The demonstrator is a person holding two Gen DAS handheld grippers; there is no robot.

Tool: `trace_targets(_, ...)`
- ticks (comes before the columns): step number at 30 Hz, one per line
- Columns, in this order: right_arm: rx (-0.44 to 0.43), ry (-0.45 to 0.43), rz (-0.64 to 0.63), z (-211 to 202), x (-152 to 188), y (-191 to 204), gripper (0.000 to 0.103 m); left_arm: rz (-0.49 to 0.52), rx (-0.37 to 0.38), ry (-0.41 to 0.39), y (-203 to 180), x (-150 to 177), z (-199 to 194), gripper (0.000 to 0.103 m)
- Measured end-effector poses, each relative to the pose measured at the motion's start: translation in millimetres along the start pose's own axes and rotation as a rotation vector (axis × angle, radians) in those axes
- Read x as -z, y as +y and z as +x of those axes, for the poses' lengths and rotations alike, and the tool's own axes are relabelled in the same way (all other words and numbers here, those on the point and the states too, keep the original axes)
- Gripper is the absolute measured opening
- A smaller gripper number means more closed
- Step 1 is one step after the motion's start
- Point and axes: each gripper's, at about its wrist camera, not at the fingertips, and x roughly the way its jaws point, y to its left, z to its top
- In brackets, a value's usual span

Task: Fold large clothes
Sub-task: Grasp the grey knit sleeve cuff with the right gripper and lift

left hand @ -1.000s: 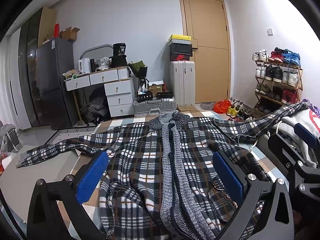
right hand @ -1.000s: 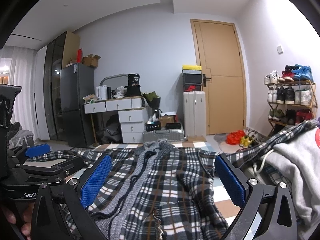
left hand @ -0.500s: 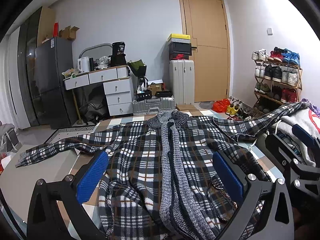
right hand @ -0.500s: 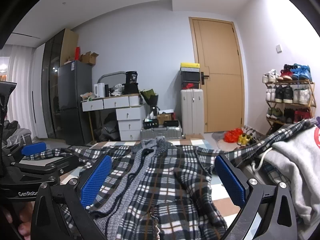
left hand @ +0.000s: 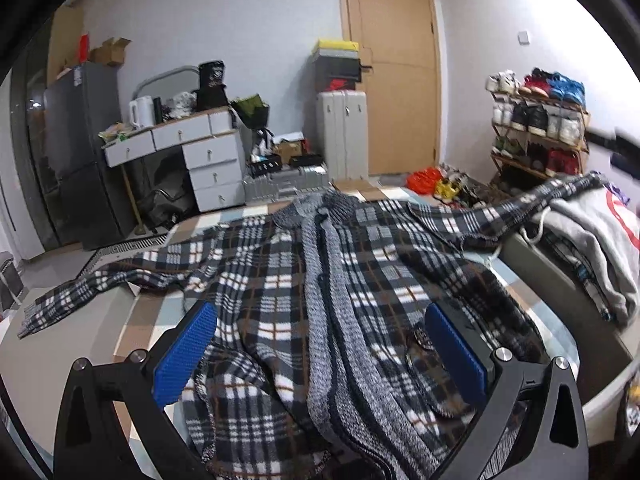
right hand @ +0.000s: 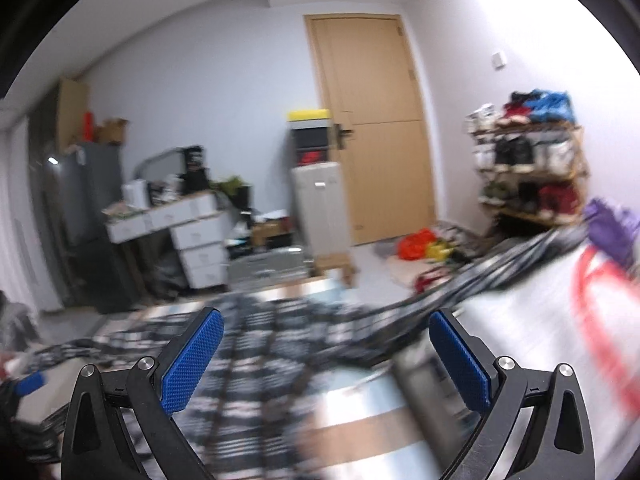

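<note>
Folding has not begun, by the look of it: the plaid jacket (left hand: pixel 320 288) lies spread flat across the middle of the left wrist view, front up, its left sleeve (left hand: pixel 92 292) trailing to the left edge and its right sleeve (left hand: pixel 520 208) running up onto a grey sweatshirt (left hand: pixel 592 236) at the right. Both sleeves and the body remain to fold. The left gripper (left hand: pixel 320 356) is spread wide over the hem, holding nothing. The right gripper (right hand: pixel 326 356), in a blurred frame, is equally spread and empty. The checked table (left hand: pixel 148 320) stands in a room with a fridge (left hand: pixel 80 152) left, drawers (left hand: pixel 208 160), a door (left hand: pixel 396 64) and a shoe rack (left hand: pixel 536 124) right.

Black-white-brown plaid jacket (left hand: pixel 280 280), grey knit placket, grey sweatshirt (left hand: pixel 592 232), blue-padded jaws
</note>
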Motion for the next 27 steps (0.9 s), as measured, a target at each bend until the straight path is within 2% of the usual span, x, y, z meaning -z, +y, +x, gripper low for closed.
trace_targets(3,0.081,0.094,0.089,27,-47,-75,0.103,0.015,0.015,0.02,0,1,3,0.102)
trace_targets(6,0.175,0.2,0.233,60,-69,-145,0.103,0.041,0.008,0.02,-2,3,7,0.102)
trace_targets(9,0.201,0.331,0.36,96,-69,-193,0.103,0.063,0.004,0.035,-3,5,12,0.102)
trace_targets(11,0.211,0.416,0.488,121,-58,-225,0.103,0.07,-0.001,0.041,-2,6,16,0.102)
trace_targets(15,0.292,0.442,0.558,142,-49,-249,0.099,0.075,-0.003,0.071,2,7,24,0.102)
trace_targets(18,0.344,0.429,0.501,153,-56,-244,0.099,0.067,0.001,0.092,5,8,29,0.102)
trace_targets(19,0.354,0.425,0.482,157,-59,-242,0.093,0.062,0.007,0.096,6,8,29,0.102)
trace_targets(20,0.378,0.421,0.45,161,-62,-240,0.078,0.055,0.015,0.105,8,8,30,0.102)
trace_targets(21,0.399,0.425,0.428,166,-63,-240,0.068,0.049,0.022,0.107,8,8,30,0.102)
trace_targets(23,0.434,0.437,0.407,170,-63,-241,0.03,0.04,0.027,0.105,10,7,30,0.102)
trace_targets(26,0.468,0.42,0.378,173,-64,-237,0.012,0.037,0.027,0.097,12,6,28,0.102)
trace_targets(27,0.474,0.4,0.348,172,-68,-231,0.011,0.039,0.022,0.091,14,5,26,0.102)
